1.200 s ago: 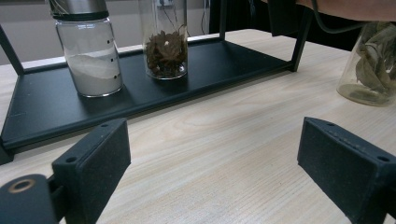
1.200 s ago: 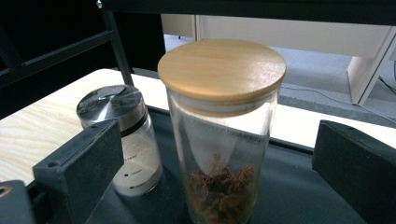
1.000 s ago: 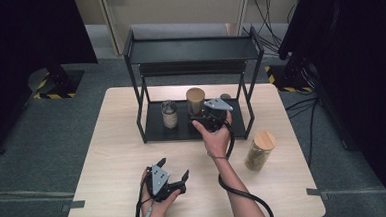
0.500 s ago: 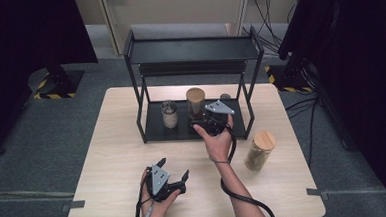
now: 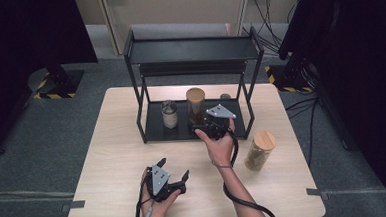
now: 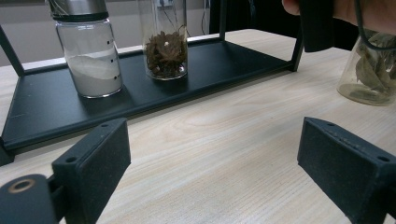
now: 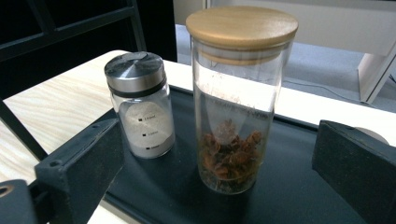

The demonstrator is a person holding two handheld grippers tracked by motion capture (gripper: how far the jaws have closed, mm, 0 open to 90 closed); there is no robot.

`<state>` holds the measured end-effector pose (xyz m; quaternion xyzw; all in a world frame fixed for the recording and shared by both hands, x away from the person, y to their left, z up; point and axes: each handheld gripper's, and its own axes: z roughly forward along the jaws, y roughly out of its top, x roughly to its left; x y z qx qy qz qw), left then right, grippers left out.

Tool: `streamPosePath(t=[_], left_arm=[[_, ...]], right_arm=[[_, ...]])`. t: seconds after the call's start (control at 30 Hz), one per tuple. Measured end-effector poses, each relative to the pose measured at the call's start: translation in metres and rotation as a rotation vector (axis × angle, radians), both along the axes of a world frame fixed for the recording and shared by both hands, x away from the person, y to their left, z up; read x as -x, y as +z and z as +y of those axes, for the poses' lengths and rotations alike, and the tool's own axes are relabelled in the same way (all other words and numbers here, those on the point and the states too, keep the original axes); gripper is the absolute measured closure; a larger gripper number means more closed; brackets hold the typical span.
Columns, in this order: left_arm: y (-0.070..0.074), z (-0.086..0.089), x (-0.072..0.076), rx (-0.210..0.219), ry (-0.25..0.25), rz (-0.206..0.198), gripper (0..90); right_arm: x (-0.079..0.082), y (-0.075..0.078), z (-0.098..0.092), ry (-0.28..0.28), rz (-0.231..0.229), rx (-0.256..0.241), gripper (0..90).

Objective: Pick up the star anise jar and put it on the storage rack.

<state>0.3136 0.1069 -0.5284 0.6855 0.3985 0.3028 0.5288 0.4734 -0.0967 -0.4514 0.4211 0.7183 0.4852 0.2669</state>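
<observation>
Presently, item one: my right gripper point(image 5: 202, 124), jaws spread wide and empty, standing either side of the tall wooden-lidded jar point(image 7: 238, 98) without touching it. The jar holds dried brown pods and stands upright on the bottom shelf of the black rack point(image 5: 154, 133), near the shelf's middle. Item two: a steel-capped shaker point(image 7: 141, 105) of white powder, just beside the jar toward the shelf's left end. Item three: a second wooden-lidded jar point(image 5: 259, 151), of leaves, near the table's right edge. Item four: my left gripper point(image 5: 172, 178), equally open and empty, near the table's front edge. Risks, as I judge them: glass is slick, so a weak pinch may slip; a skewed approach could knock the shaker; lifting high may strike the rack's upper shelf.
</observation>
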Motion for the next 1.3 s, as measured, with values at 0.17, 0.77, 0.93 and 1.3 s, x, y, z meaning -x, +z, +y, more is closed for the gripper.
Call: streamPosePath(t=[0.17,0.77,0.93,1.3], left_arm=[[0.000,0.000,0.000,-0.001,0.000,0.000,8.9],[0.000,0.000,0.000,-0.006,0.000,-0.004,8.9],[0.000,0.000,0.000,-0.006,0.000,-0.004,8.9],[0.000,0.000,0.001,-0.006,0.000,-0.005,8.9]], right_arm=[[0.004,-0.003,-0.002,0.004,0.010,0.005,2.6],[0.017,-0.012,-0.012,0.016,0.025,0.000,2.7],[0.021,-0.014,-0.015,0.019,0.035,-0.012,2.7],[0.031,-0.019,-0.019,0.028,0.043,-0.011,2.9]])
